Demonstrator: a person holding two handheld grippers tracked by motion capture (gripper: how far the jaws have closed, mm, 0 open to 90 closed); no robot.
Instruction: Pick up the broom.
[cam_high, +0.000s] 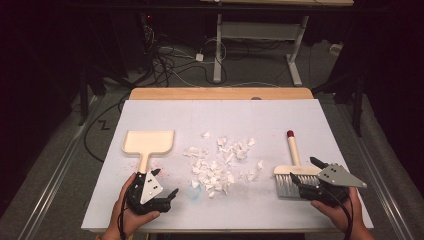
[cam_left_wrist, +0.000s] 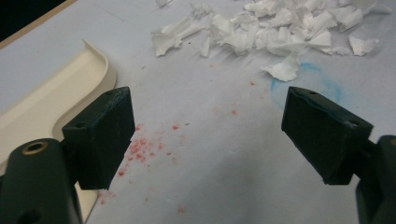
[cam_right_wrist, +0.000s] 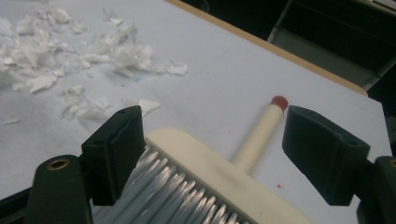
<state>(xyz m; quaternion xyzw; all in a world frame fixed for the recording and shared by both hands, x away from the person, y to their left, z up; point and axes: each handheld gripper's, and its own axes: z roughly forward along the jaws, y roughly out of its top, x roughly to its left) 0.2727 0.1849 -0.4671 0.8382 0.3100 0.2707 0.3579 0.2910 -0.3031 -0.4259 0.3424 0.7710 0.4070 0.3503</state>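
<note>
The right tongs (cam_high: 306, 172) stand wide open and hold nothing, straddling the head of the cream plastic hand brush (cam_high: 292, 170). The left tongs (cam_high: 165, 184), equally open and empty, hover just beside the cream plastic dustpan's (cam_high: 148, 142) handle on the white counter (cam_high: 260, 115).

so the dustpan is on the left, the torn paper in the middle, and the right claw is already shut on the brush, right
Not quite: the right claw is open, jaws either side of the brush head without pressing it, as the right gripper view shows. The dustpan and torn paper lie as you said.
</note>
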